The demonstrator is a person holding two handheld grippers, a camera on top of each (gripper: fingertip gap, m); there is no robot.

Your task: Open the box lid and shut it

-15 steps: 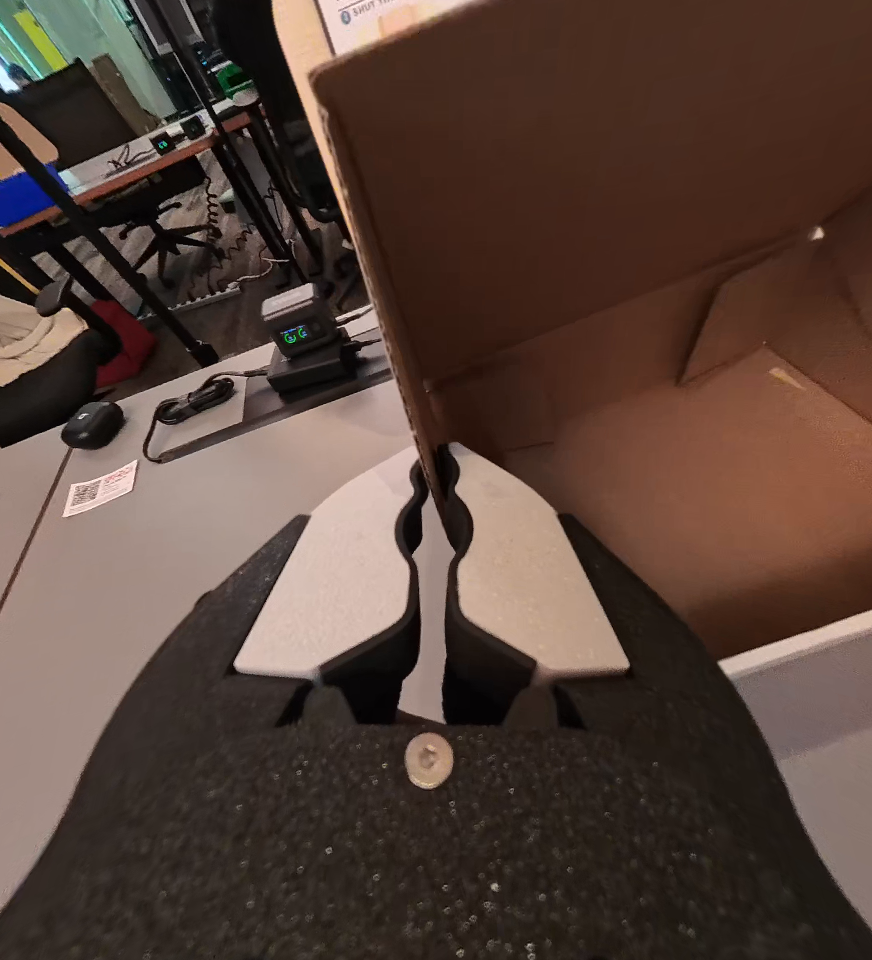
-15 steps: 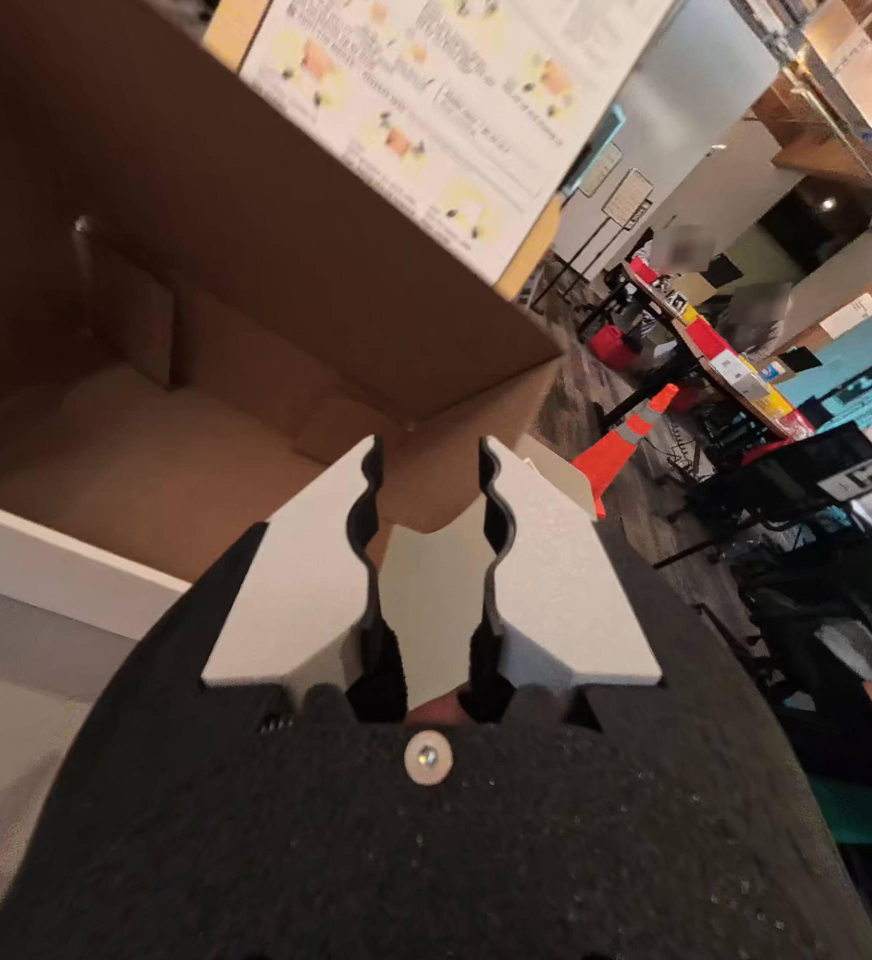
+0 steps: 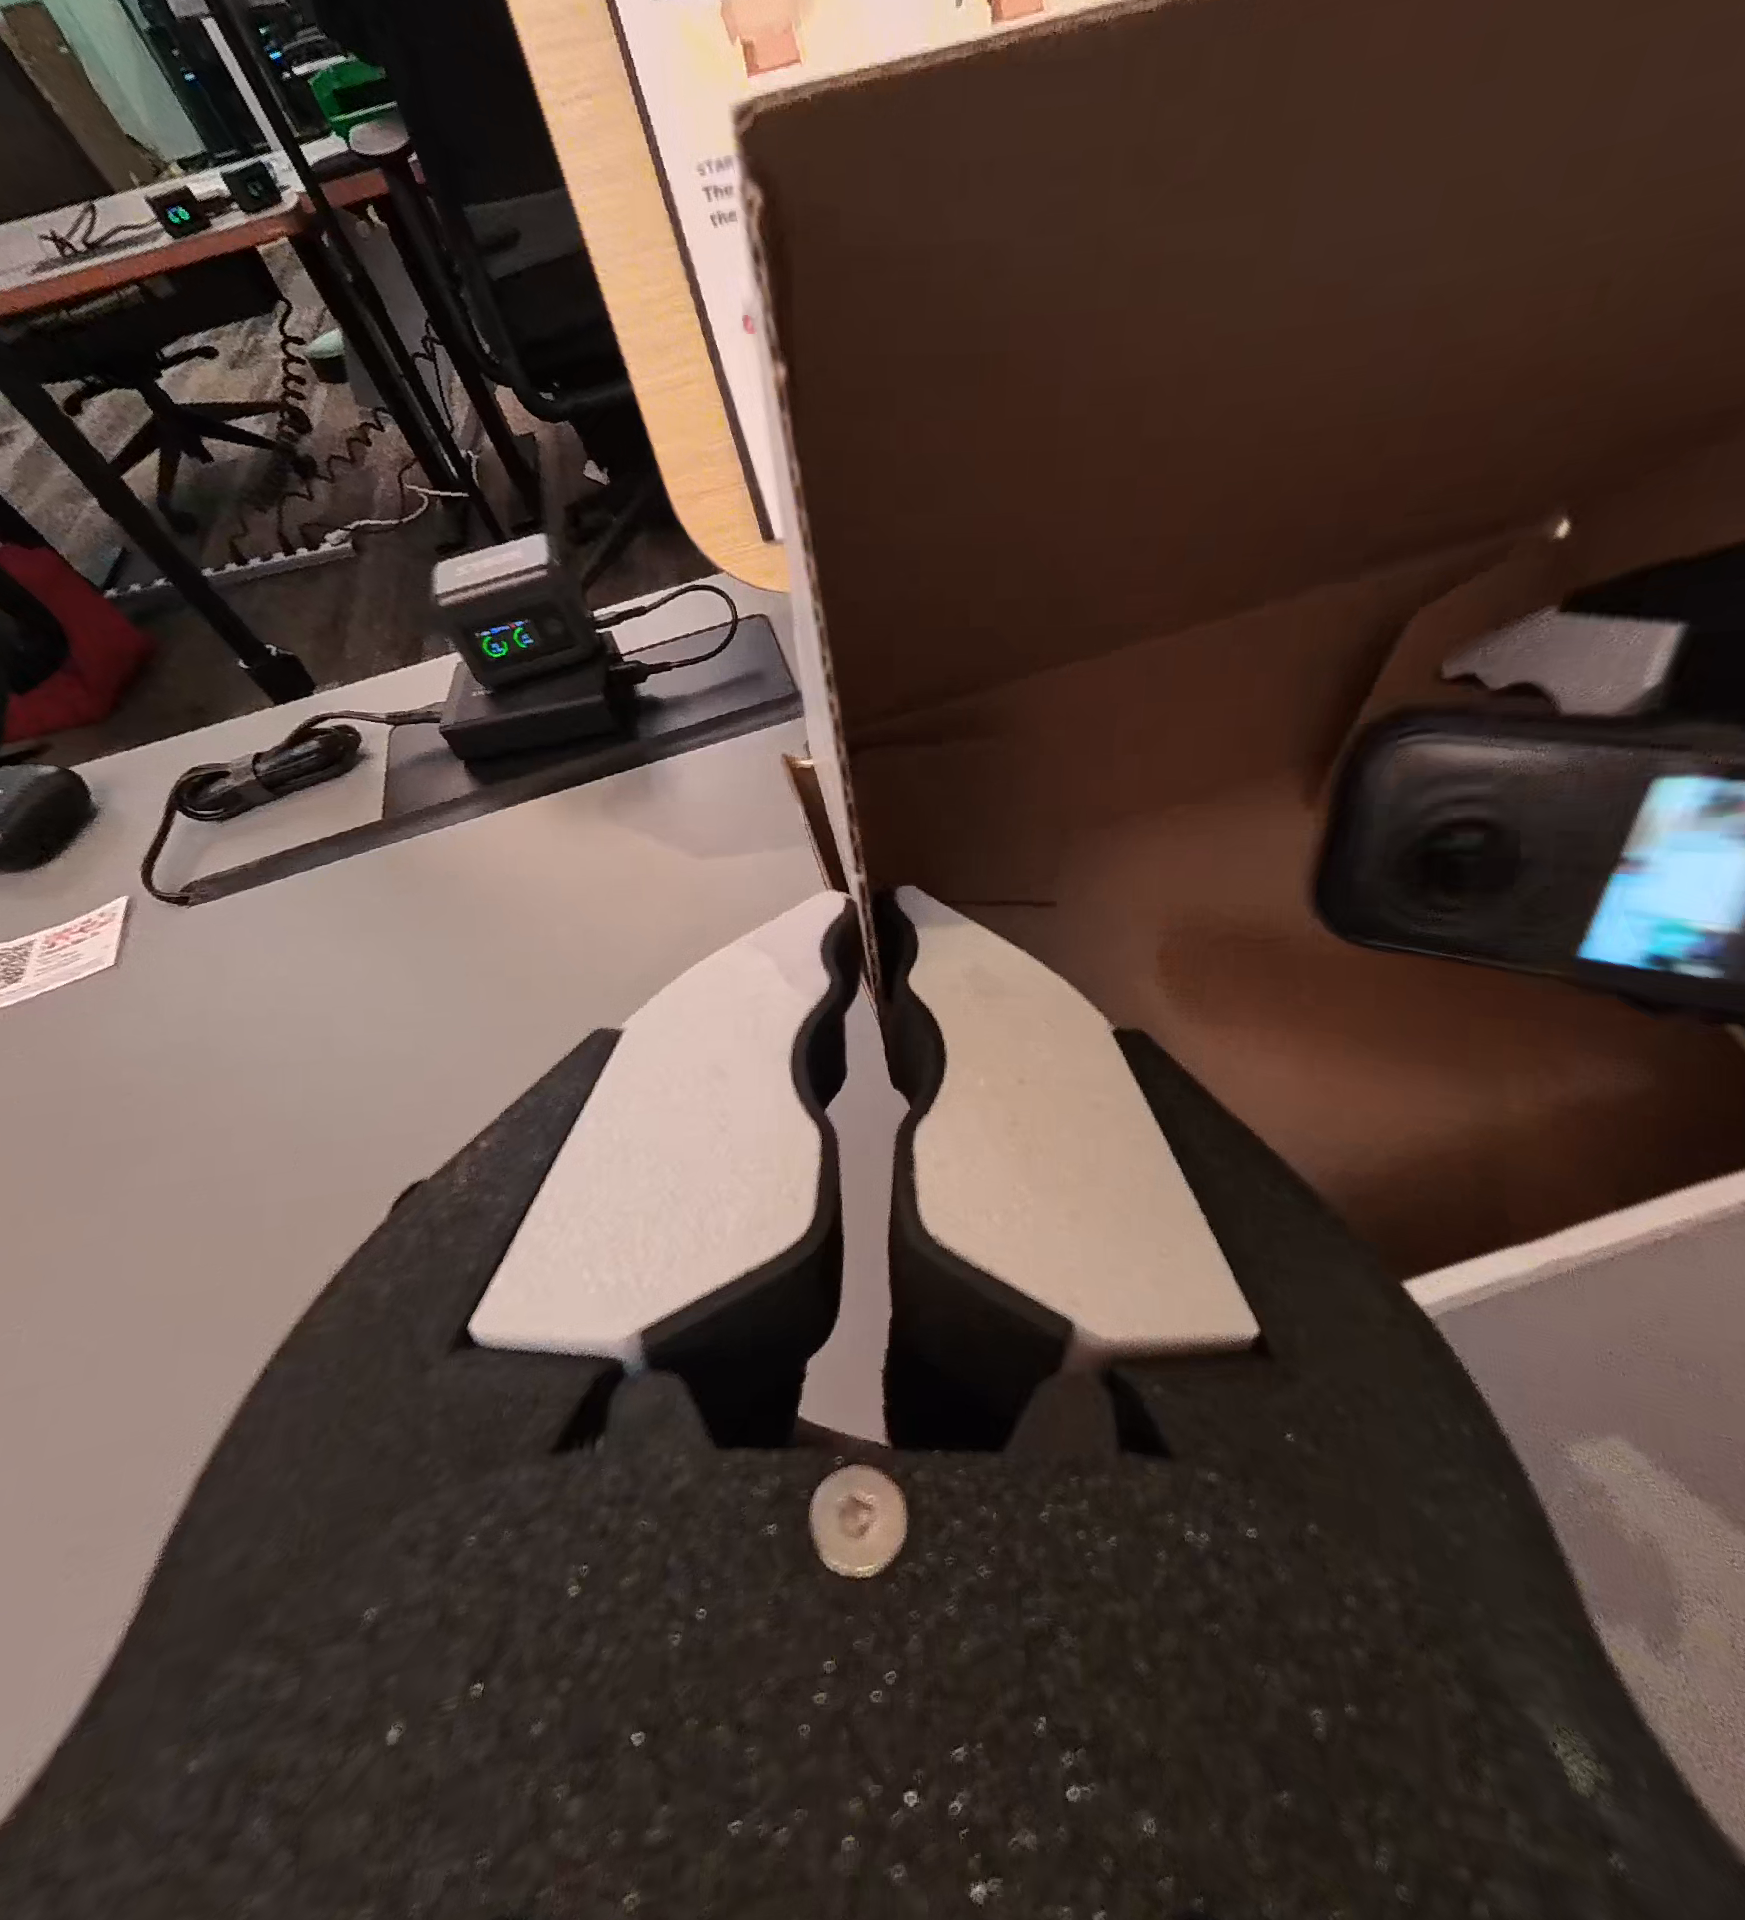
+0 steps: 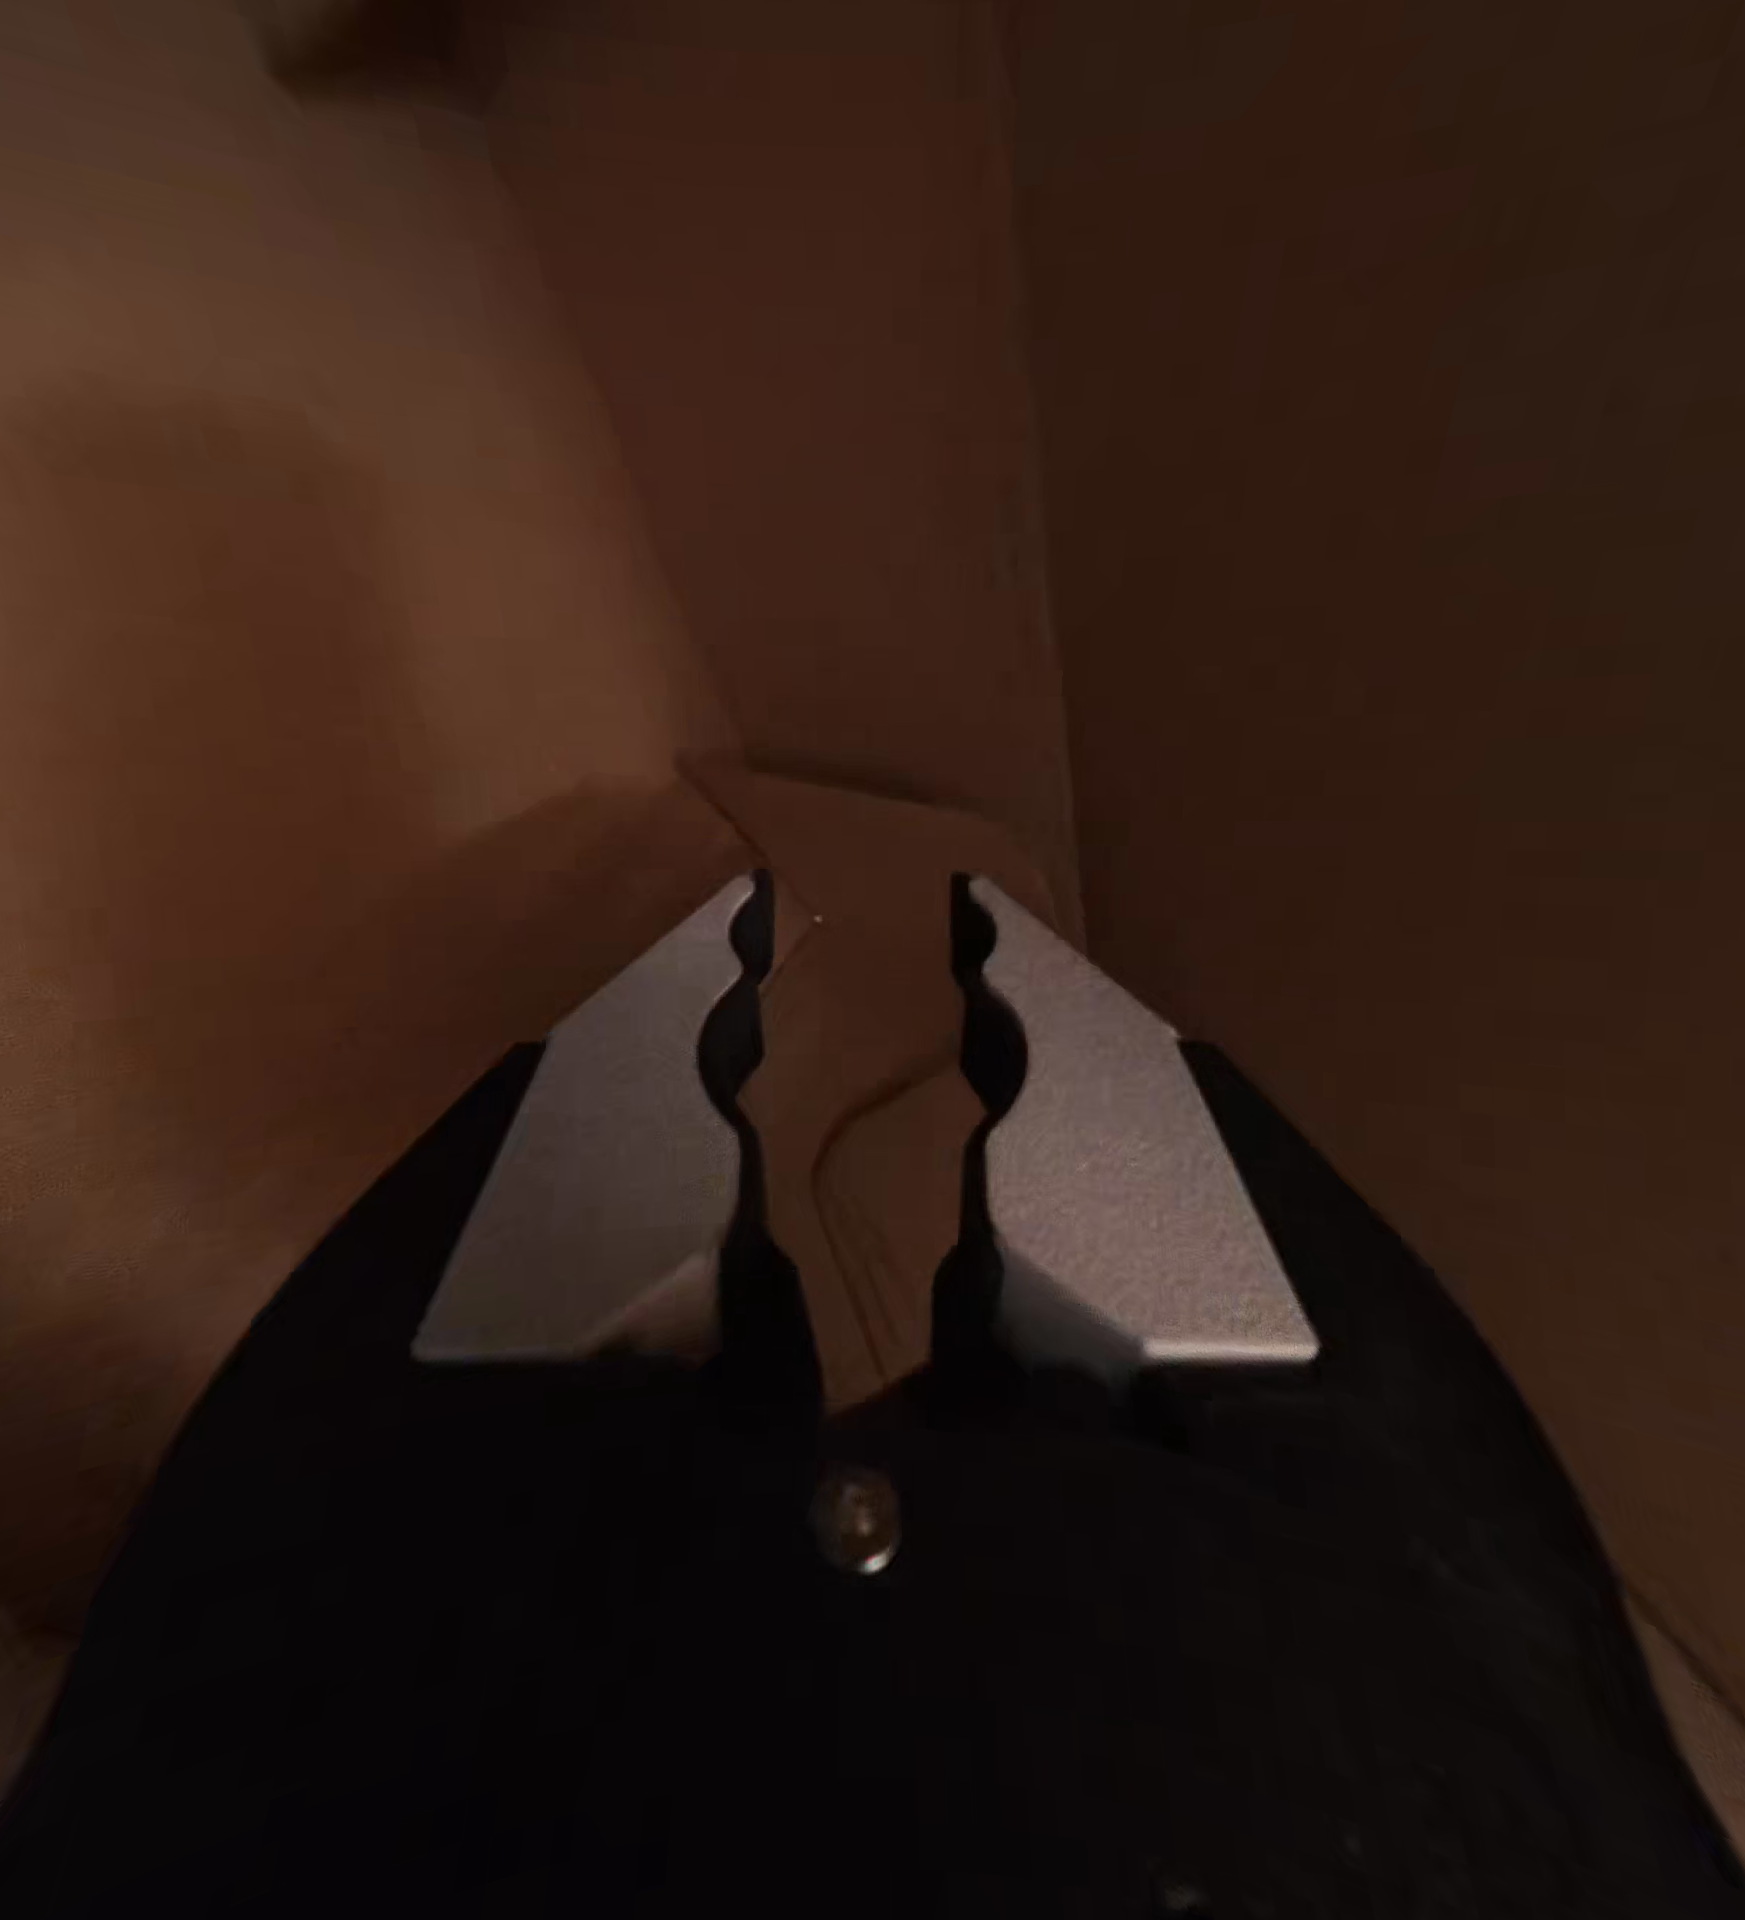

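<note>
A: Left gripper (image 3: 873, 914), what's it doing?

B: Clamped on the box lid (image 3: 1263, 364). The lid's corrugated side edge runs straight down into the narrow slot between the two fingers, tips pressed against it from both sides. One finger sits outside the lid, the other on the inner side.

A: Lid position?

B: Standing up, roughly vertical, brown inner face turned toward the open cavity. The box (image 3: 1616, 1226) sits on the grey table (image 3: 276, 1091), its white front wall at lower right in the left wrist view, brown floor visible inside.

A: Right gripper?

B: In its own view, right gripper (image 4: 860, 883) has its fingers spread apart with nothing between them, only bare cardboard behind the gap. It's down inside the box (image 4: 1419, 520), pointing into an inner corner where the walls meet. Dim in there. Can't tell if the tips touch the cardboard.

A: Does it show from the left side?

B: Yes, the right gripper (image 3: 1564, 665) shows at the right edge, over the box interior, with its camera body (image 3: 1574, 862) in front, blurred. Well apart from the clamped lid edge.

A: Clutter?

B: A charger with green lights (image 3: 515, 644) and a coiled black cable (image 3: 255, 769) at the table's far side, a black mouse (image 3: 11, 816) at left, a small printed card (image 3: 32, 961) lying flat near it. All clear of the box.
</note>
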